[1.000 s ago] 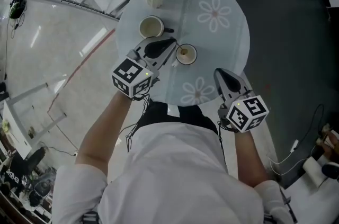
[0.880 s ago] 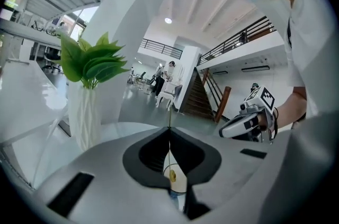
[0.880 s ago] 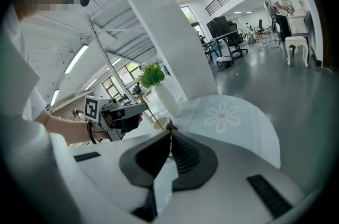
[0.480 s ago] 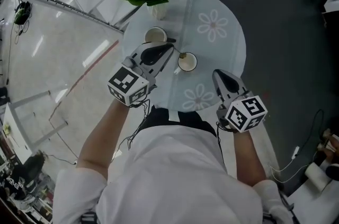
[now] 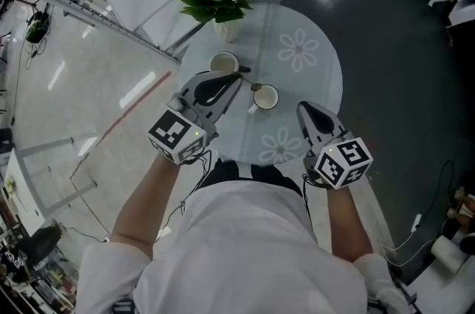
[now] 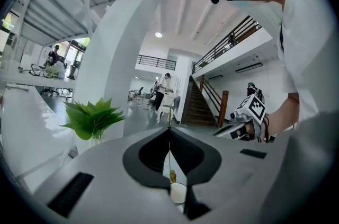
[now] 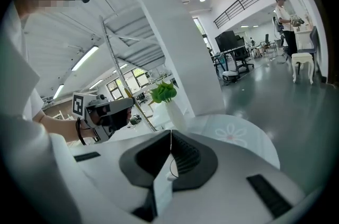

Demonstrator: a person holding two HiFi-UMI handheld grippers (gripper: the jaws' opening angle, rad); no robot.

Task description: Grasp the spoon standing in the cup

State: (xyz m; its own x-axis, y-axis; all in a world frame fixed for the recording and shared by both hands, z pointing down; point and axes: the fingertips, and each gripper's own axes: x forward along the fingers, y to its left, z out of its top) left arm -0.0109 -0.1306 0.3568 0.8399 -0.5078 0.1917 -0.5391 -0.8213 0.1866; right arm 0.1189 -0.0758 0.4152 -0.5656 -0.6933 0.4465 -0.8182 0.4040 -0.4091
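Left hand-held gripper (image 5: pixel 237 76) hangs clenched over the round surface (image 5: pixel 315 75), forearm stretched forward. Its tips lie between an empty-looking white cup (image 5: pixel 223 63) and the spoon cup (image 5: pixel 266 97), where the spoon (image 5: pixel 255 87) stands upright just beside them. The right hand-held gripper (image 5: pixel 303 106) waits nearer the body.

In the left gripper view the jaws meet on nothing, and spoon (image 6: pixel 171 176) and cup (image 6: pixel 178 194) show below them.

In the right gripper view the jaws are pressed together, empty, facing the potted plant (image 7: pixel 164 93).
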